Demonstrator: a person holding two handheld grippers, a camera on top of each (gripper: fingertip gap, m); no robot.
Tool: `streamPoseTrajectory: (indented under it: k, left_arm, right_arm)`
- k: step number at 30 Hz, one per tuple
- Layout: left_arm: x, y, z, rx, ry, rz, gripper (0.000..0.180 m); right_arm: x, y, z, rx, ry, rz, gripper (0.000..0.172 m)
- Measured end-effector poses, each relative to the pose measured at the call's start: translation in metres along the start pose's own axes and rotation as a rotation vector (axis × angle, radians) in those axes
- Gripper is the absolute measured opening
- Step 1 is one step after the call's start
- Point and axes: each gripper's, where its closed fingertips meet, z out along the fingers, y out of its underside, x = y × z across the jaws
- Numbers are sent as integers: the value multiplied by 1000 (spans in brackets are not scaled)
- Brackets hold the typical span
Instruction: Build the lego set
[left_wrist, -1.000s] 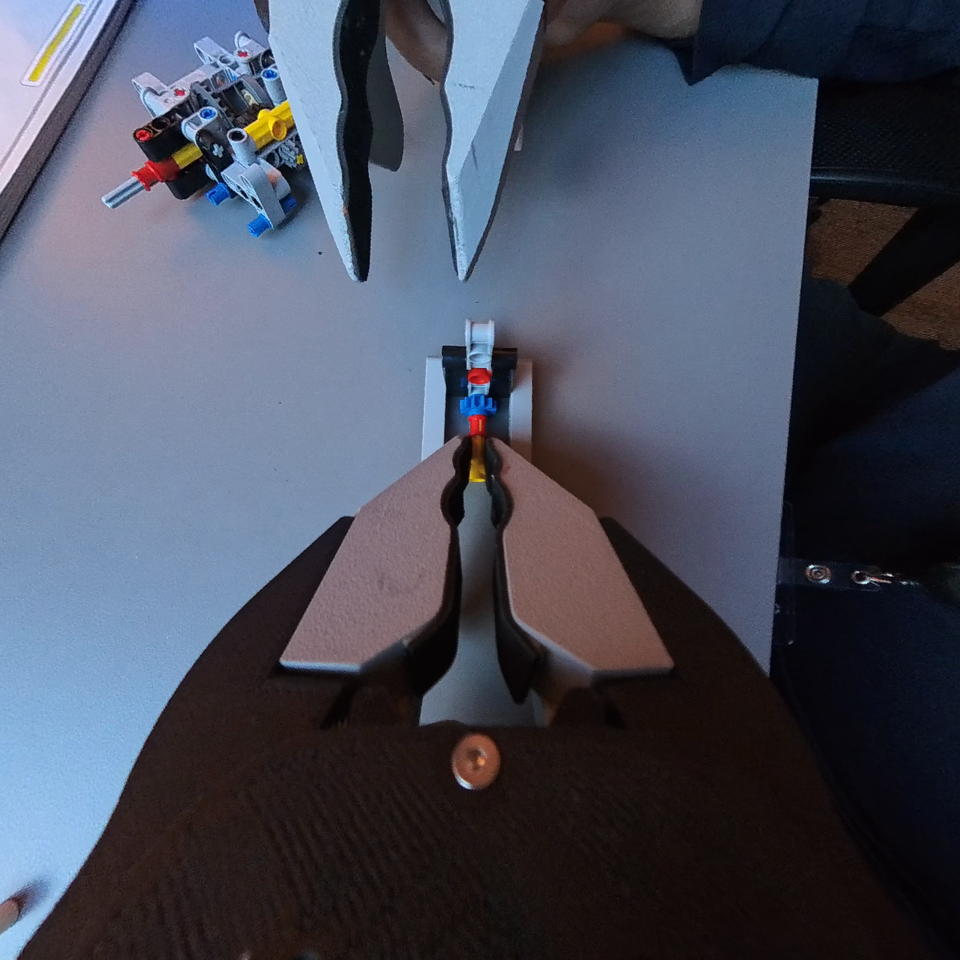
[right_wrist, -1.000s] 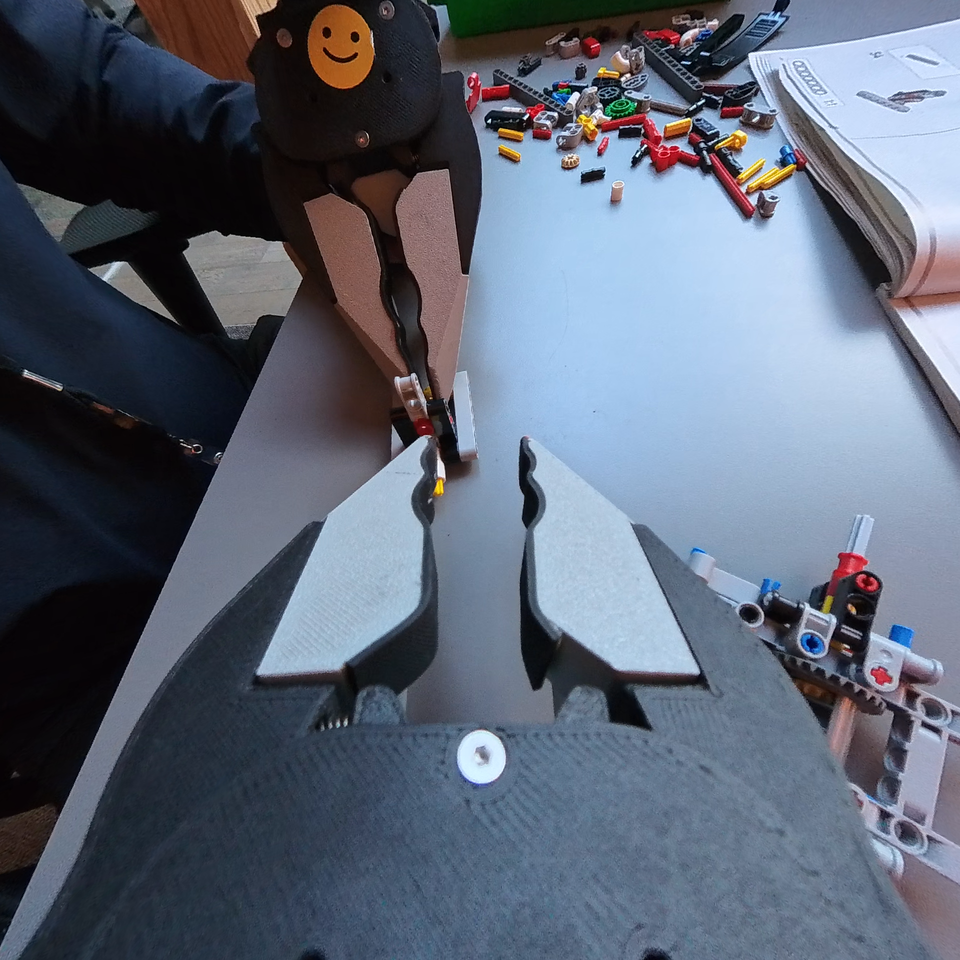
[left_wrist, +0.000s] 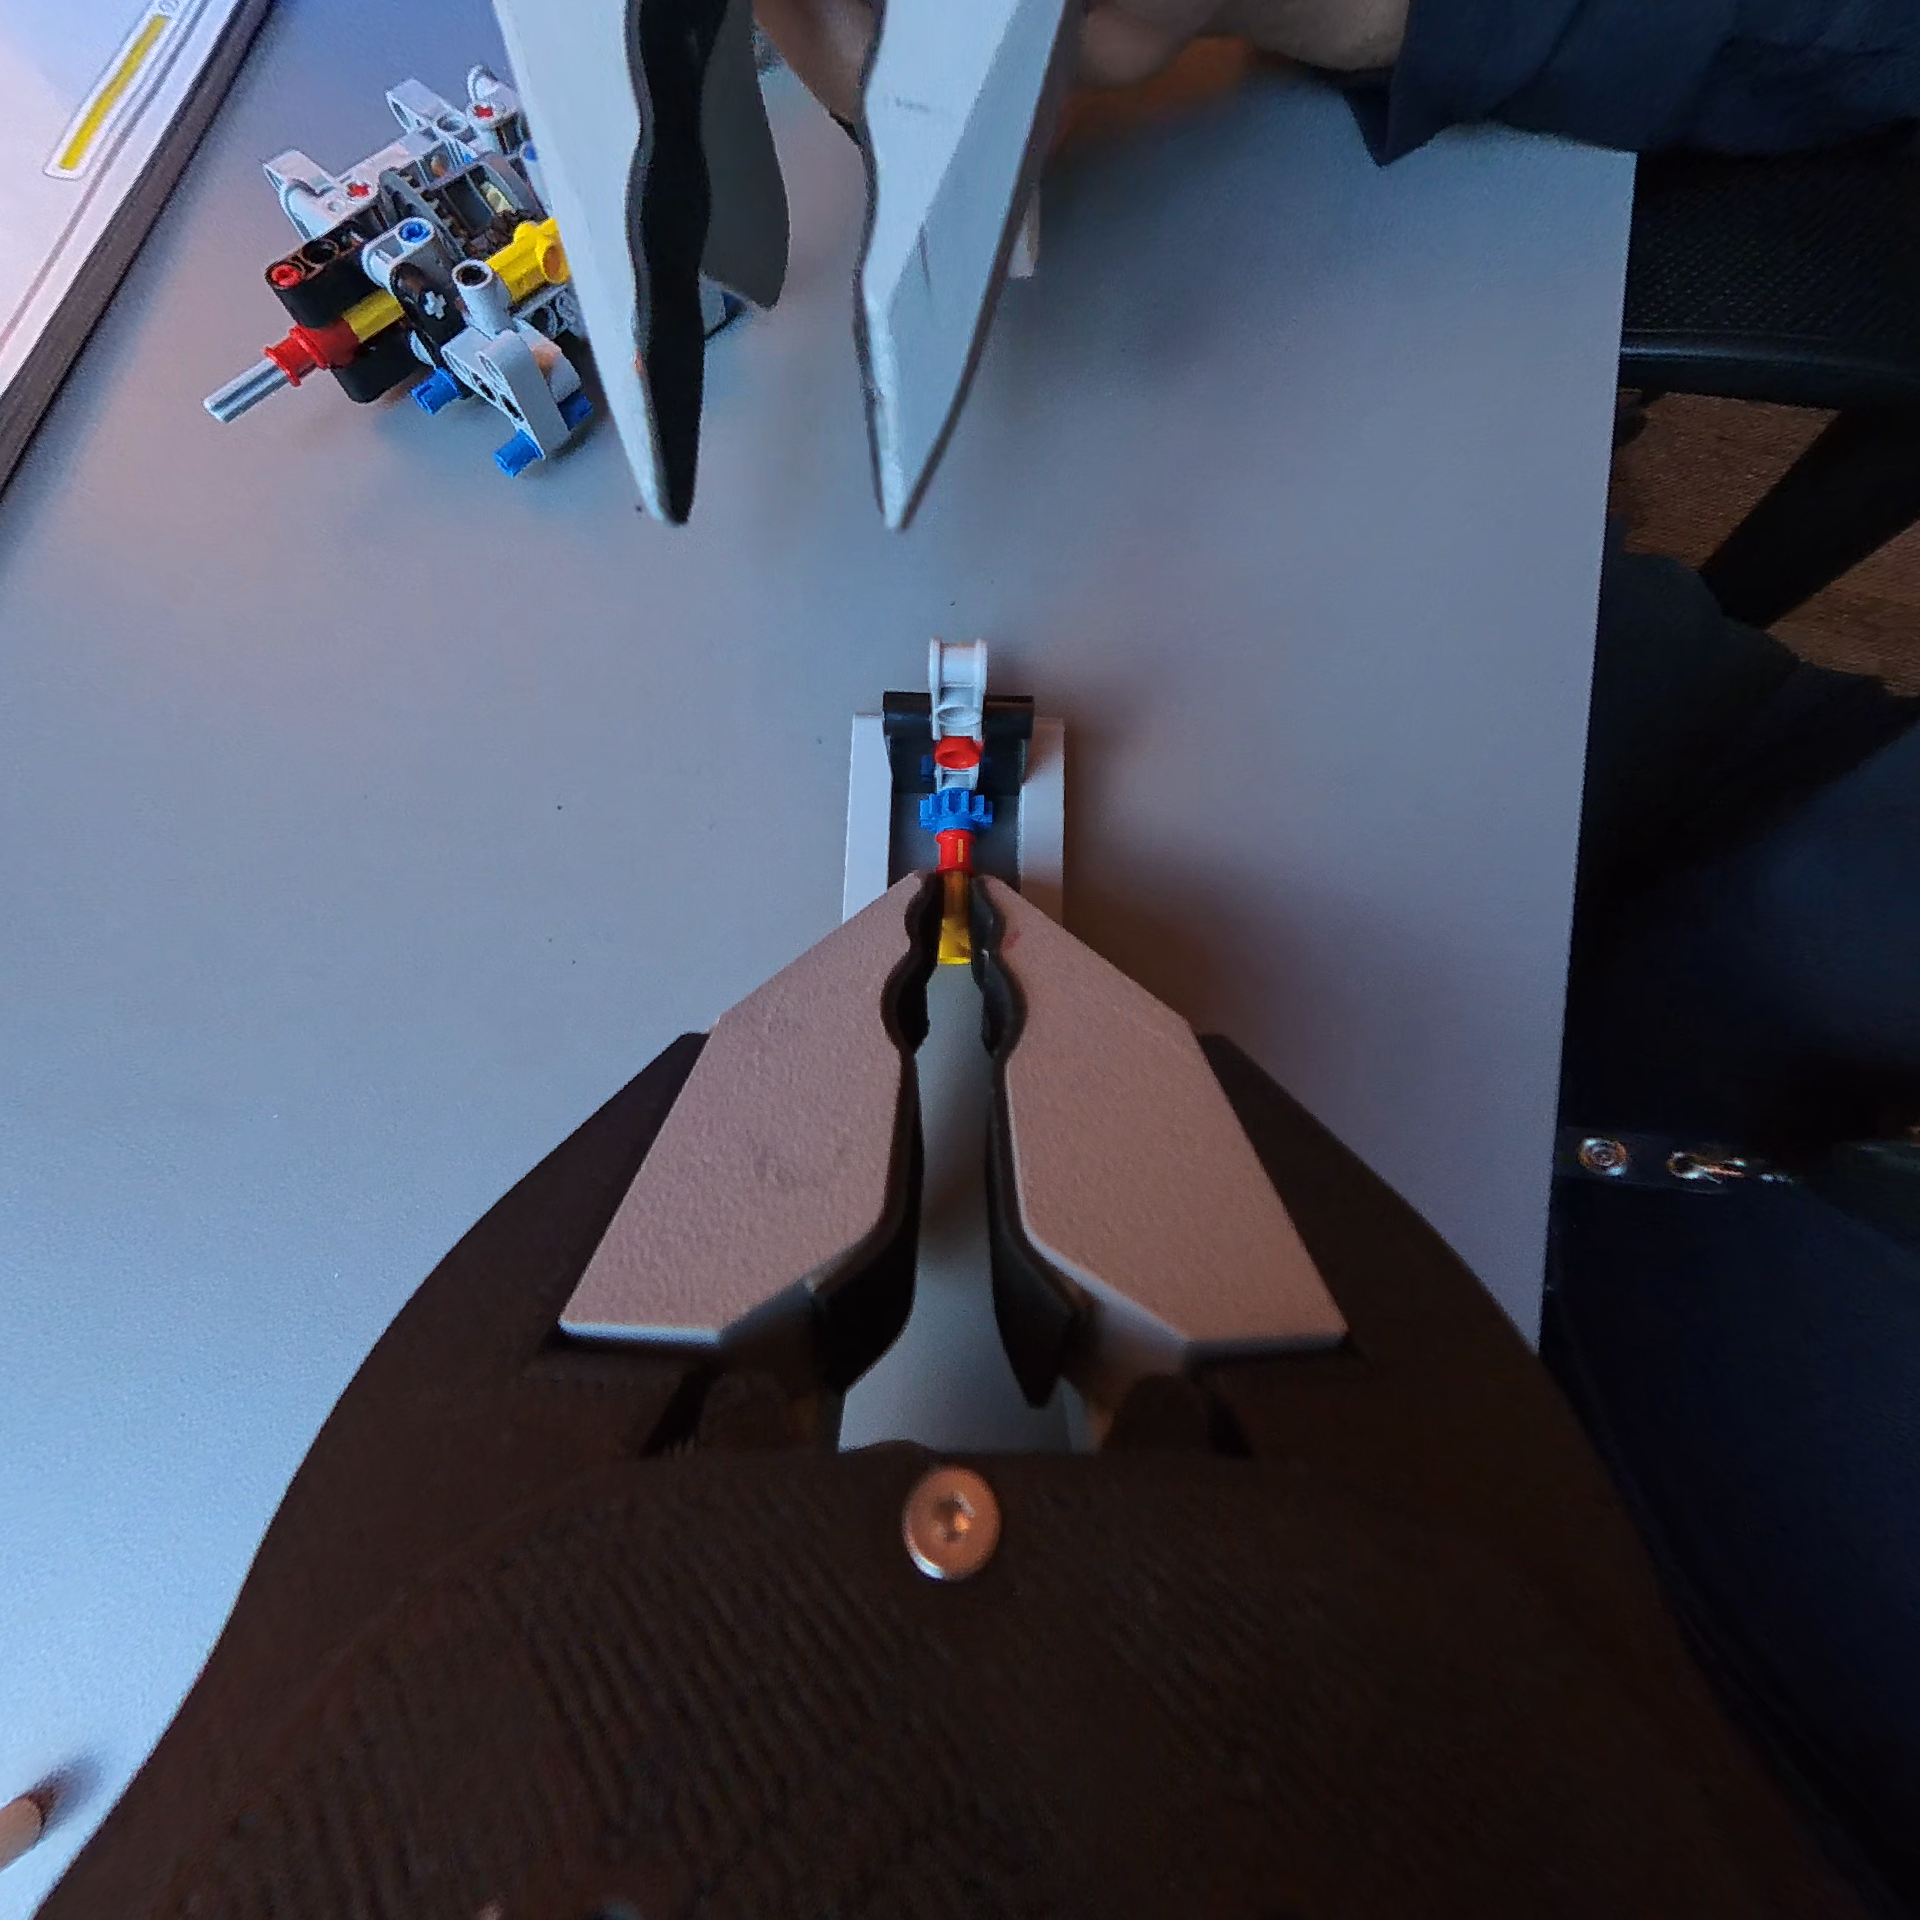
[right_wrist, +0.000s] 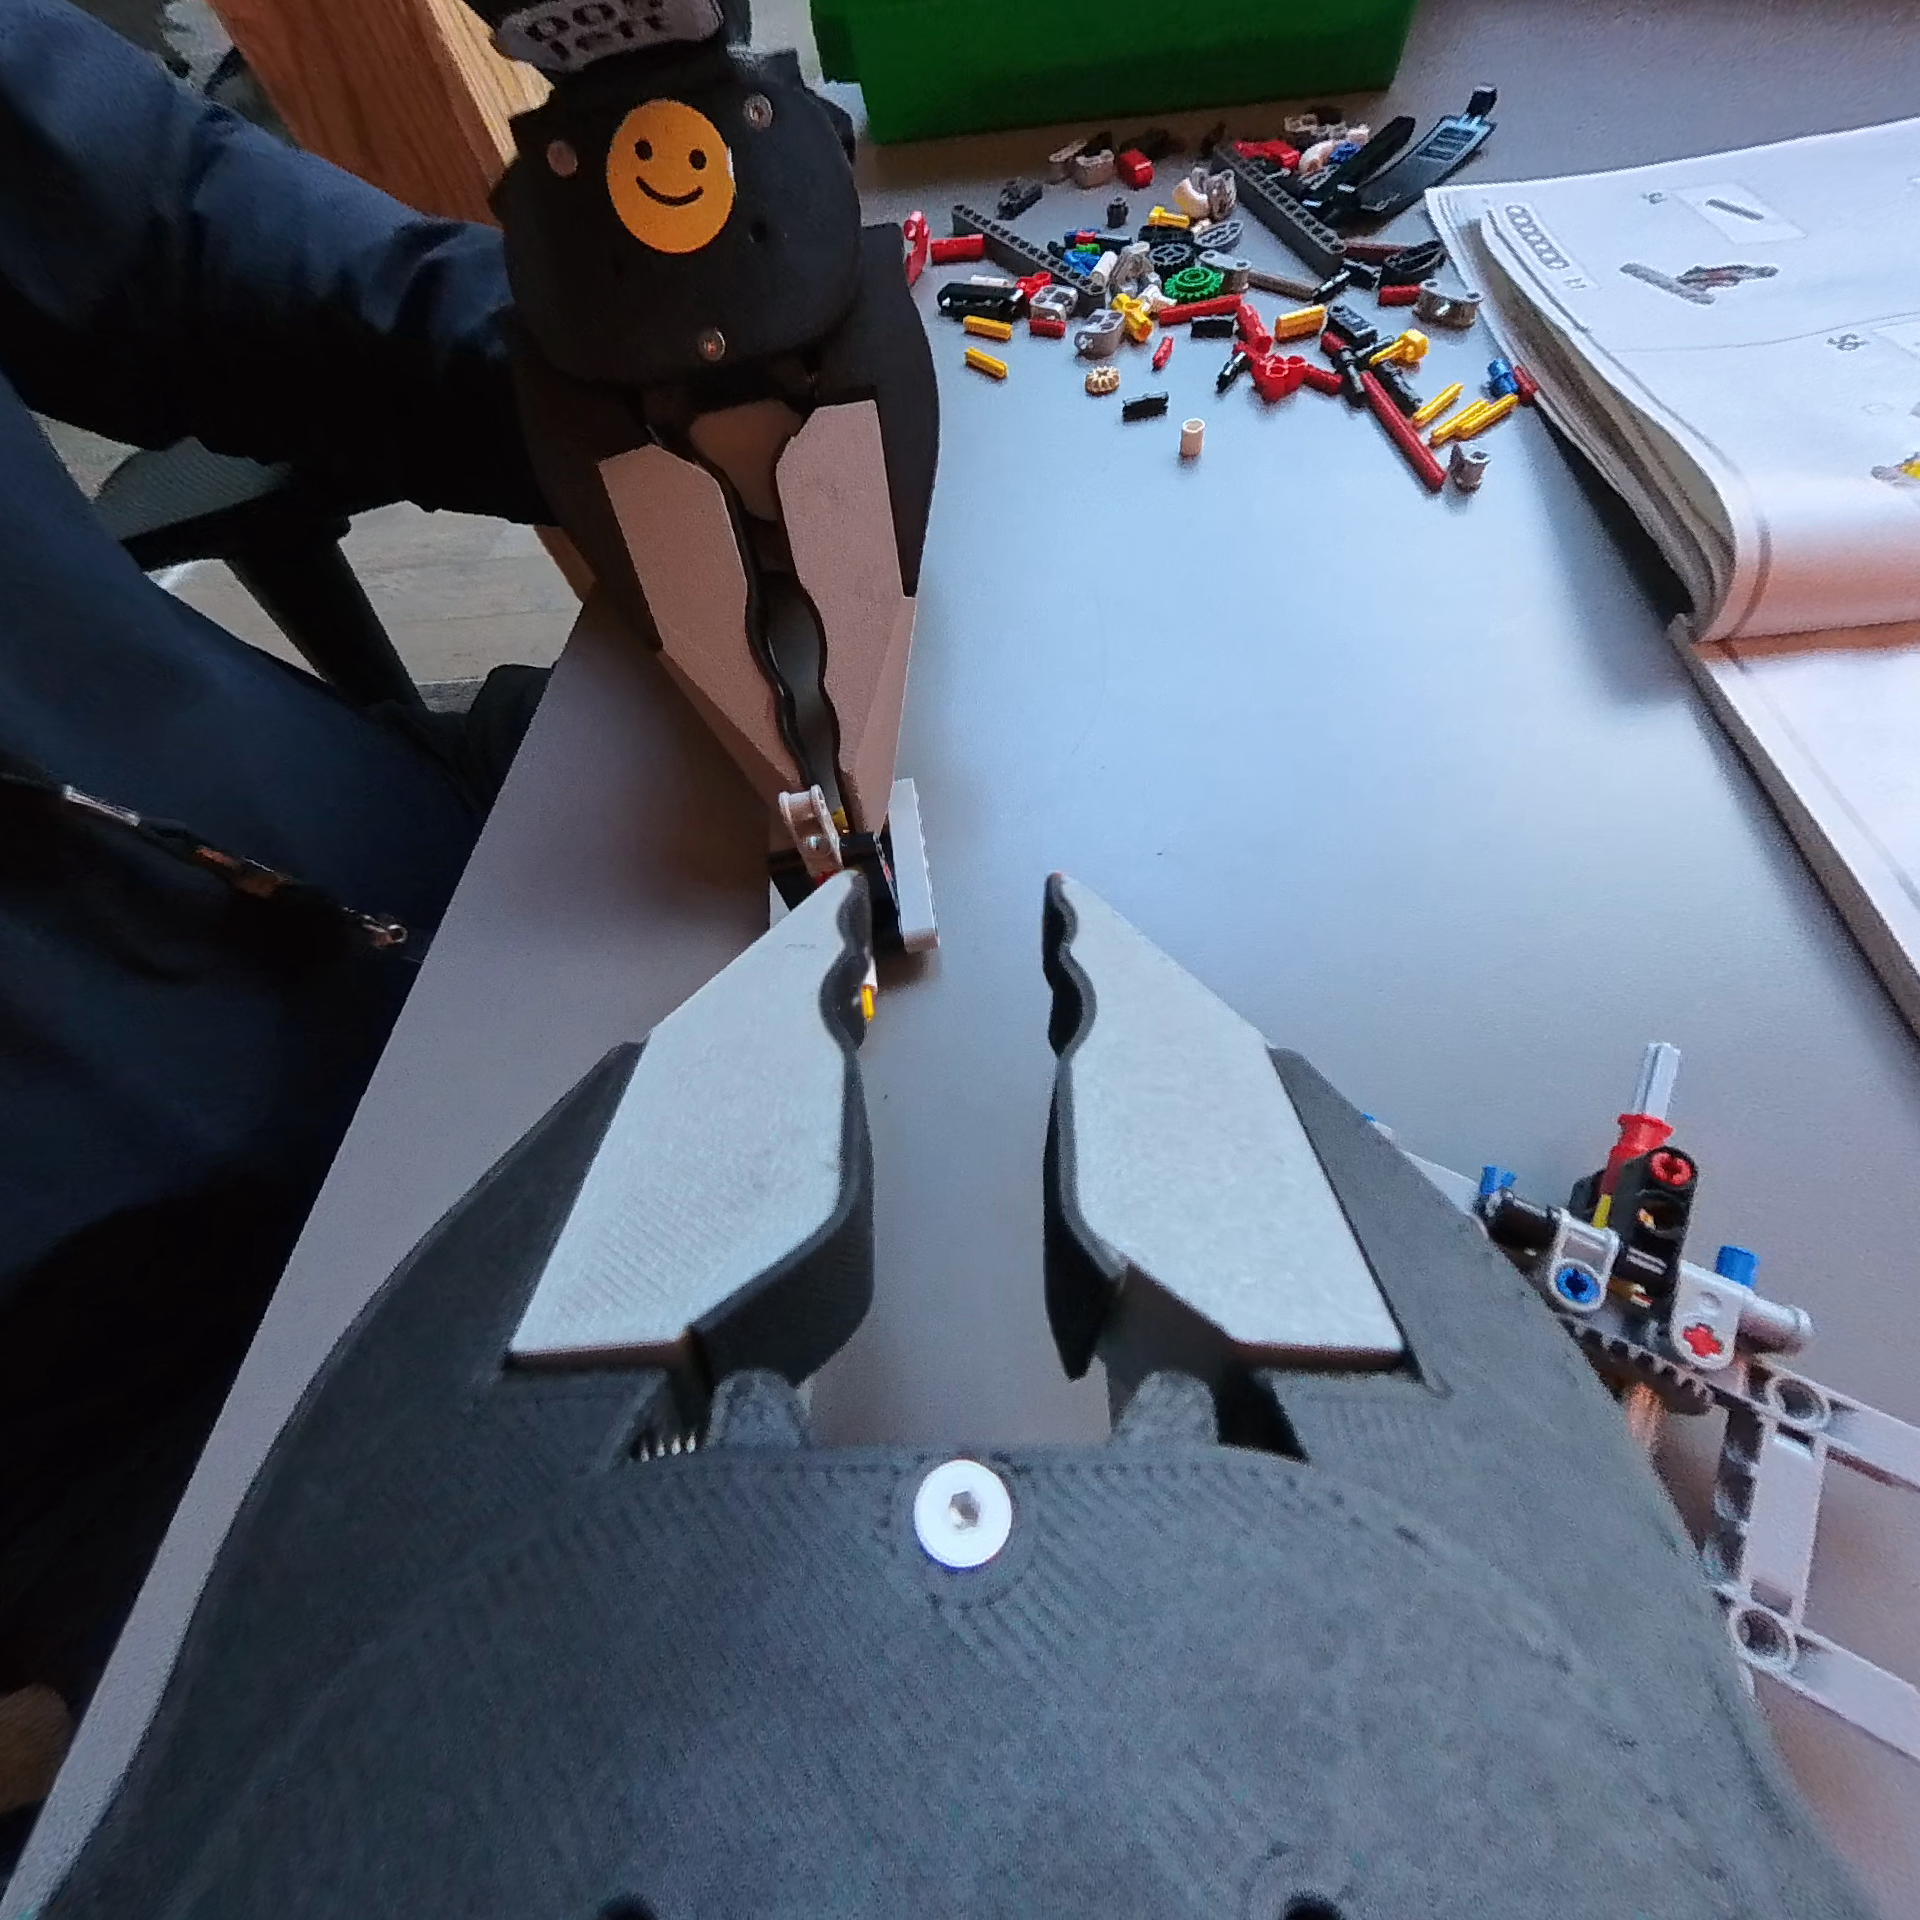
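Observation:
My left gripper is shut on the yellow axle of a small assembly. The assembly has a blue gear, red bushes, a white connector and a grey beam, and it rests on the grey table near its edge. In the right wrist view the left gripper comes down onto the same assembly. My right gripper is open just in front of it, with nothing between its pads. A tiny white and yellow piece shows by its left finger. The right gripper also hangs open in the left wrist view.
A larger built assembly lies beside the right gripper, seen too in the right wrist view. Several loose pieces, a green box and an open booklet lie farther off. The table edge and a person's dark sleeve are close. Across from one pair of fingers to the other is roughly 7 centimetres.
The right gripper's jaws opened slightly and it shifted a little. The left gripper keeps the same hold on the axle.

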Motion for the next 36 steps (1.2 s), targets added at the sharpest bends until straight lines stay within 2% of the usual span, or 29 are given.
streamPoseTrajectory:
  k: [4,9,17,27,32,36]
  left_arm:
    - [0,0,0,0,7,1,2]
    - [1,0,0,0,4,5,2]
    - [1,0,0,0,6,3,2]
    - [1,0,0,0,2,11,2]
    - [1,0,0,1,-1,17,2]
    - [1,0,0,0,2,15,2]
  right_arm:
    - [4,-1,-2,1,40,-25,27]
    - [6,2,2,-17,92,-91,33]
    - [14,-1,-2,4,185,-150,24]
    - [14,-1,-4,34,150,-90,7]
    - [12,-1,-4,39,137,-93,13]
    - [8,-1,-1,34,120,-107,8]
